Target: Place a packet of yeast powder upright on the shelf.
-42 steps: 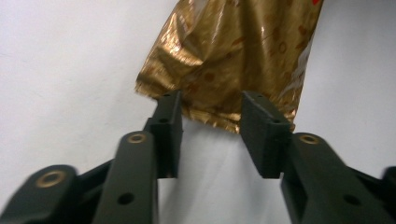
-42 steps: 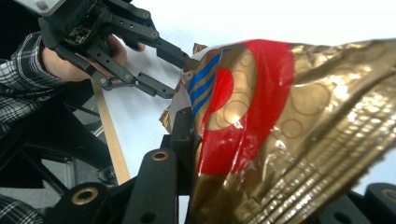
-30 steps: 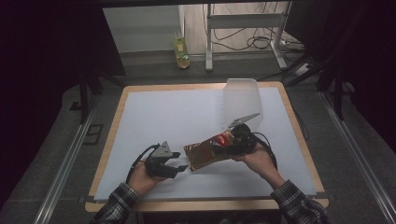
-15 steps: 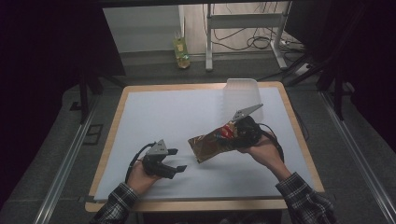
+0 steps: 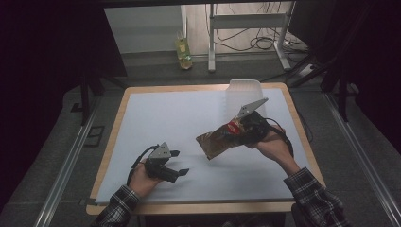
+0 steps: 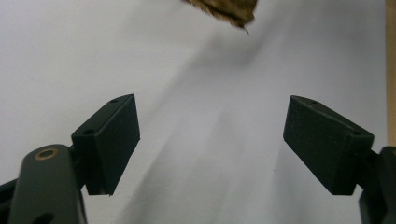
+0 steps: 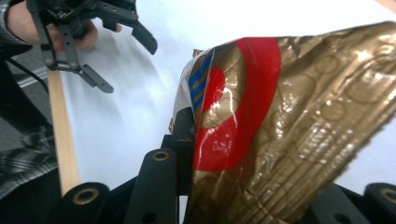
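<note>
Left gripper (image 5: 176,163) rests low on the desk (image 5: 156,118), its fingers just spreading, nothing between them. At its two o'clock hangs the gold snack bag (image 5: 218,141), long axis slanting up-right, pinched by the right gripper (image 5: 236,130).

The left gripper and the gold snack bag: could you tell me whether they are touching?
Apart. In the high view, bare white table cover lies between the open left gripper and the gold snack bag, which the right gripper holds.
</note>
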`<state>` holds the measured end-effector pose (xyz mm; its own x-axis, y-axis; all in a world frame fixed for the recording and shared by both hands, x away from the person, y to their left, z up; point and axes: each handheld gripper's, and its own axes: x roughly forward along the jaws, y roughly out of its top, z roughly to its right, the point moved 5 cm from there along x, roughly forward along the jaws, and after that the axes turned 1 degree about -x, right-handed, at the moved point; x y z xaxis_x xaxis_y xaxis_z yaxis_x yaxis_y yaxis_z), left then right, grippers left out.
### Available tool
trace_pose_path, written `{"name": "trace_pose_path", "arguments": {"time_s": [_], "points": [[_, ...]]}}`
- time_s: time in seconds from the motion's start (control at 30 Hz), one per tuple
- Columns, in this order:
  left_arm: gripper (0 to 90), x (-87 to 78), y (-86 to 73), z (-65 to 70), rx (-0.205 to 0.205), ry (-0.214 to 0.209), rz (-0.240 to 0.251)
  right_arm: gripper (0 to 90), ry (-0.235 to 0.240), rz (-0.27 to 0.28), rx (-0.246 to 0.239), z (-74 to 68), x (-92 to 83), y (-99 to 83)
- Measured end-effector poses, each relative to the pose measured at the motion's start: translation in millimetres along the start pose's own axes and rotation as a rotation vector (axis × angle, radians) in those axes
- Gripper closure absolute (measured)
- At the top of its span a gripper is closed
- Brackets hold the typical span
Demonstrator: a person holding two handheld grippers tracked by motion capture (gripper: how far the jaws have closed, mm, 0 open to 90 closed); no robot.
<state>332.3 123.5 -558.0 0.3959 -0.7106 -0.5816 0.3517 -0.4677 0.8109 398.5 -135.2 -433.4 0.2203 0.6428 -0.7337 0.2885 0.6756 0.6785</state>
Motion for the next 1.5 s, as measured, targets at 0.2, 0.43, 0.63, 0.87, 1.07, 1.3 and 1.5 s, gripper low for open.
{"name": "trace_pose_path", "arguments": {"time_s": [0.2,0.43,0.63,0.87,1.07,1.3,1.5], "points": [[17.5,-0.3,-0.4,-0.2,0.008,0.006,-0.001,70.0,-0.04,0.025,-0.043,12.9,-13.5,8.4],[16.5,-0.4,-0.6,-1.0,0.002,0.005,0.004,70.0,-0.07,0.012,-0.061,23.6,-23.6,12.8],[16.5,-0.2,-0.9,-1.3,0.005,0.007,0.001,70.0,-0.093,0.028,-0.093,36.8,-36.4,21.6],[14.7,-1.3,-1.1,-3.2,0.007,0.014,0.005,70.0,-0.139,0.039,-0.113,55.8,-51.7,34.4],[11.7,-1.1,-1.7,-4.7,0.02,0.037,0.0,70.1,-0.174,0.031,-0.132,70.0,-59.8,39.2],[10.4,-1.1,-2.2,-5.9,0.017,0.042,0.003,70.0,-0.212,0.015,-0.168,90.0,-69.2,40.9],[9.8,-1.1,-2.4,-5.6,0.018,0.038,0.007,70.2,-0.259,-0.005,-0.177,107.0,-75.8,41.4]]}}
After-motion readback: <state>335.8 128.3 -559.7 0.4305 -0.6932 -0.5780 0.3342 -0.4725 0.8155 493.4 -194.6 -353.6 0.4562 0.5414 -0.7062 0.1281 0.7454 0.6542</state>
